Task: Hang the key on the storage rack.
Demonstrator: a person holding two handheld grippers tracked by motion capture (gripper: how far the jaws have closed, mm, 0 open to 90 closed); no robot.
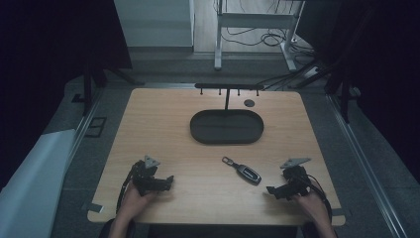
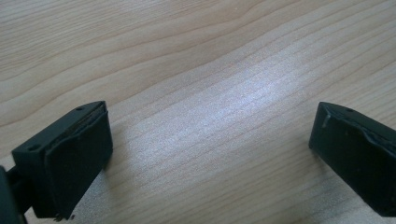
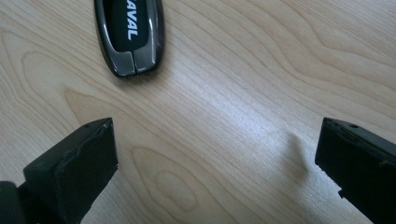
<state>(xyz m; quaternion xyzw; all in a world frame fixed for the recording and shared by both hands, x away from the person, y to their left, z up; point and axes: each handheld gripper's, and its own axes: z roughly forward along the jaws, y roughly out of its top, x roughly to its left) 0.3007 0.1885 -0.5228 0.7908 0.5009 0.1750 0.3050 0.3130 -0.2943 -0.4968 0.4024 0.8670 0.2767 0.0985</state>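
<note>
- High view: the left gripper (image 1: 168, 182) sits at 7 o'clock on the wooden table (image 1: 163, 124), the right gripper (image 1: 270, 190) at 5 o'clock; both have jaws wide apart and hold nothing.
- A car key fob (image 1: 246, 171) lies just ahead of the right gripper, untouched.
- At 12 o'clock, a dark oval tray (image 1: 227, 127) with a key-hook stand (image 1: 228, 88) behind.
</note>
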